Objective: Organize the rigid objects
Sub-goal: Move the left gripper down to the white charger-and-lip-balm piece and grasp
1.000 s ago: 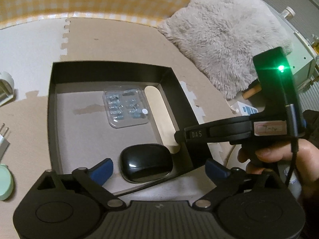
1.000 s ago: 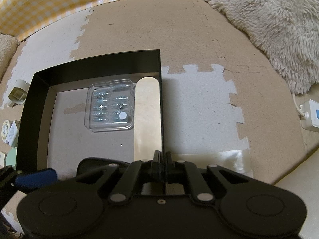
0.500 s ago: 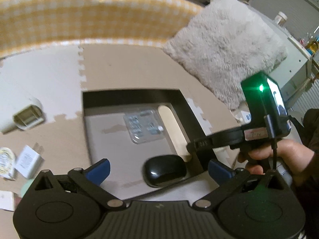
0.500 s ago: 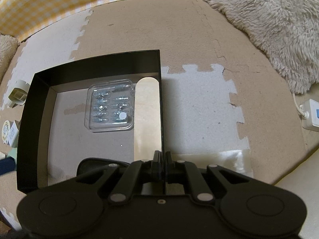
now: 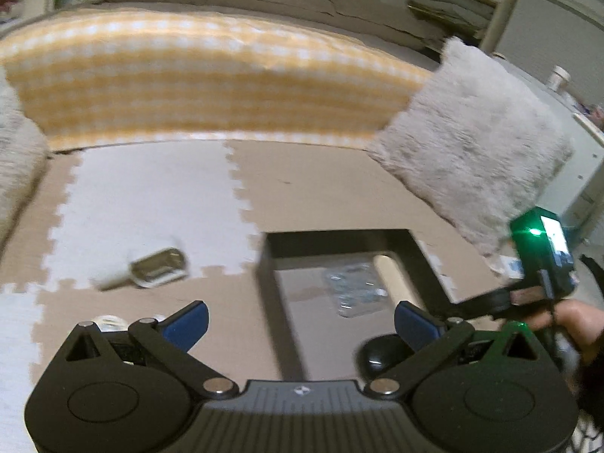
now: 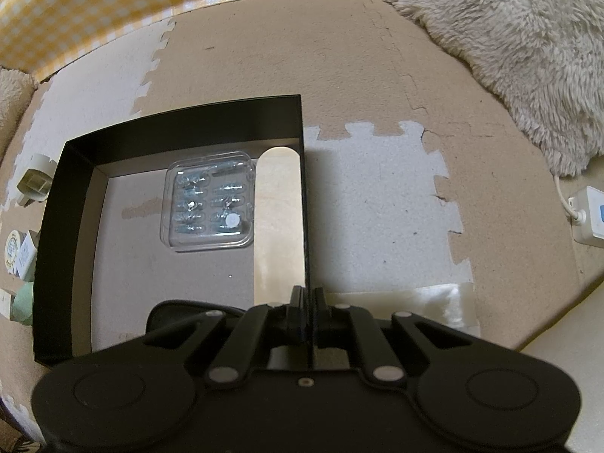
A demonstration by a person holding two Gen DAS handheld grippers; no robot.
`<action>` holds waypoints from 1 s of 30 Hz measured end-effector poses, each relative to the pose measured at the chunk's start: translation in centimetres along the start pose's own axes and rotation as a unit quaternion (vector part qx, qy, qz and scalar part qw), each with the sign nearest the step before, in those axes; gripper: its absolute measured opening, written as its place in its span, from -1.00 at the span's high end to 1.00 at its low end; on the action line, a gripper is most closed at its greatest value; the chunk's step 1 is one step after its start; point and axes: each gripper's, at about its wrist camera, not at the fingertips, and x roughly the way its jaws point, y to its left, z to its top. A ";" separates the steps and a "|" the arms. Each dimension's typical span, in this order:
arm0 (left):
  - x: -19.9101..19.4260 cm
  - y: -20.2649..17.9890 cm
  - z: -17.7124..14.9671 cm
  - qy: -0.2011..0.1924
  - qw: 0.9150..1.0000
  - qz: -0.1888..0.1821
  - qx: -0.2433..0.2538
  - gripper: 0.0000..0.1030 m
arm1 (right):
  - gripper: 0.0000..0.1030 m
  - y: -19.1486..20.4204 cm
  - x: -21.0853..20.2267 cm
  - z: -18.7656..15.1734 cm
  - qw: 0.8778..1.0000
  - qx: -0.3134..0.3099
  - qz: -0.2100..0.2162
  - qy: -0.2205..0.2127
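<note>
The left gripper (image 5: 300,319), jaws wide and empty, faces a white adapter (image 5: 156,270) lying ahead to its left, outside the black box (image 6: 188,128) (whose wall the right gripper (image 6: 307,302) pinches shut).

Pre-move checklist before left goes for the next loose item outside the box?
1. Left gripper open, nothing between its fingers: ok.
2. Right gripper shut on the black box right wall, steadying it: ok.
3. Black case, screw pack and wooden stick lying inside the box: ok.
4. Free floor space left in the box: ok.
5. Next target, beige plug adapter on the mat, unobstructed: ok.
6. Adapter's orientation for a grasp: cannot tell, left view is blurred.
</note>
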 end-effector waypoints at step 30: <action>2.1 12.4 -3.2 0.173 0.981 0.089 -0.013 -0.26 | 0.88 -0.1 0.0 -0.1 1.000 0.001 0.001 -0.001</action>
